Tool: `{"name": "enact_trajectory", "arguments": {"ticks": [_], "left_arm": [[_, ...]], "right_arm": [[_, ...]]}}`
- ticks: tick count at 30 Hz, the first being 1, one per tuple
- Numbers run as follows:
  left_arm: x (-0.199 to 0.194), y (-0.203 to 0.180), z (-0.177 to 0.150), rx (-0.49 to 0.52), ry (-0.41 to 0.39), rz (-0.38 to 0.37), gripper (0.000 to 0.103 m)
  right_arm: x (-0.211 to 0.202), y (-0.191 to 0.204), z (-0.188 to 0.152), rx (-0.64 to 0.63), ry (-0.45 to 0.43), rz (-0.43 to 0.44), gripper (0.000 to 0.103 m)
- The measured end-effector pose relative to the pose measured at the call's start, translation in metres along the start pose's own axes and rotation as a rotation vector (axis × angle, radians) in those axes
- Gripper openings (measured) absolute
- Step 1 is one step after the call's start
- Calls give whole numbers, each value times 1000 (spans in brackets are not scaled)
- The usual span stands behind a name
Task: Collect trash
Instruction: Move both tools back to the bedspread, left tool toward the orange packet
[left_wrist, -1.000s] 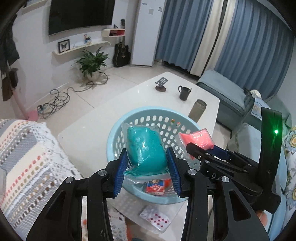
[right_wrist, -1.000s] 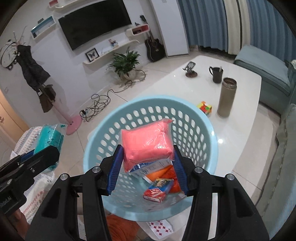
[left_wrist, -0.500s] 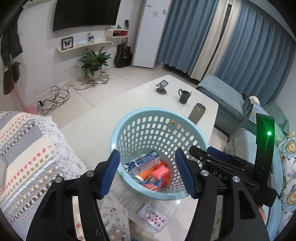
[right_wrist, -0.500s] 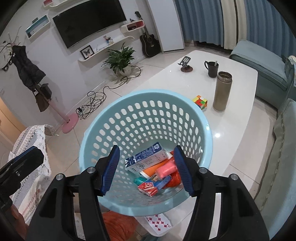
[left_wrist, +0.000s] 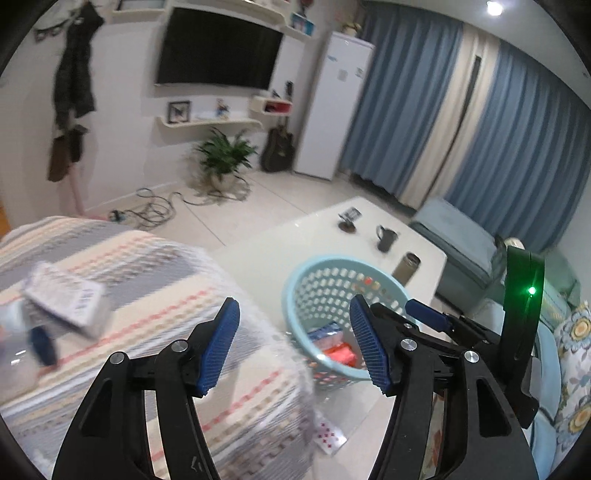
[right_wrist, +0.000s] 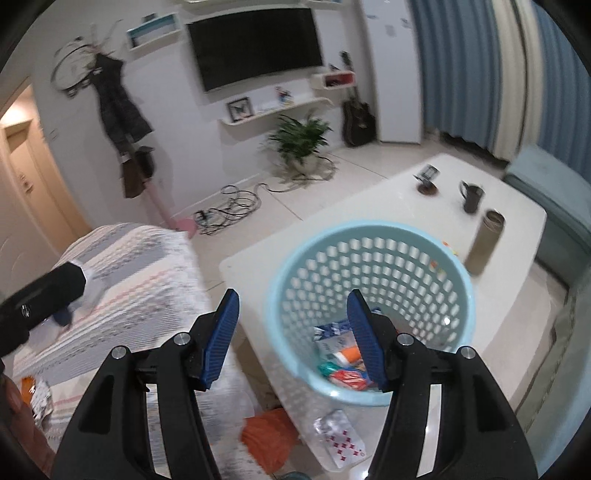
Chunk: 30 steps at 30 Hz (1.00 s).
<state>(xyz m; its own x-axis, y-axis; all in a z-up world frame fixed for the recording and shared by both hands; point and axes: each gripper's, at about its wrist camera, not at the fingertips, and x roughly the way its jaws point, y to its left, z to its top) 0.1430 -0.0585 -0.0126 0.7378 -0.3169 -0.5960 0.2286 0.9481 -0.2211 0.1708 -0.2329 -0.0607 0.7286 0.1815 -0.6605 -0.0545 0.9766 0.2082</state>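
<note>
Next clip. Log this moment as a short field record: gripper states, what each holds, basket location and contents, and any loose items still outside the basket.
left gripper: open, holding nothing
right gripper: open, holding nothing
basket: light blue, perforated, upright on the white table
basket contents: blue-and-white carton, orange, red and teal packets beside it
outside basket: playing-card packet on the table edge near the basket; blurred packet on the striped blanket
other table items: dark mug, metal flask
</note>
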Motion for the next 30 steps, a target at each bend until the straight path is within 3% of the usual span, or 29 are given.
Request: {"name": "enact_trajectory", "arguments": {"ticks": [8, 15, 19, 26, 30], "left_arm": [[-83, 65, -25, -97, -64, 174, 62], [-159, 141, -76, -234, -88, 361, 62], [-194, 173, -105, -309, -97, 427, 62], [-207, 208, -152, -395, -25, 462, 62], [-197, 216, -180, -422, 49, 472, 72]], "right_arm": [[-27, 90, -15, -148, -9, 140, 57], [-46, 181, -52, -293, 45, 319, 57], [-56, 227, -79, -380, 91, 407, 57], [-55, 279, -122, -450, 197, 484, 57], [-48, 293, -138, -469, 247, 477, 57]]}}
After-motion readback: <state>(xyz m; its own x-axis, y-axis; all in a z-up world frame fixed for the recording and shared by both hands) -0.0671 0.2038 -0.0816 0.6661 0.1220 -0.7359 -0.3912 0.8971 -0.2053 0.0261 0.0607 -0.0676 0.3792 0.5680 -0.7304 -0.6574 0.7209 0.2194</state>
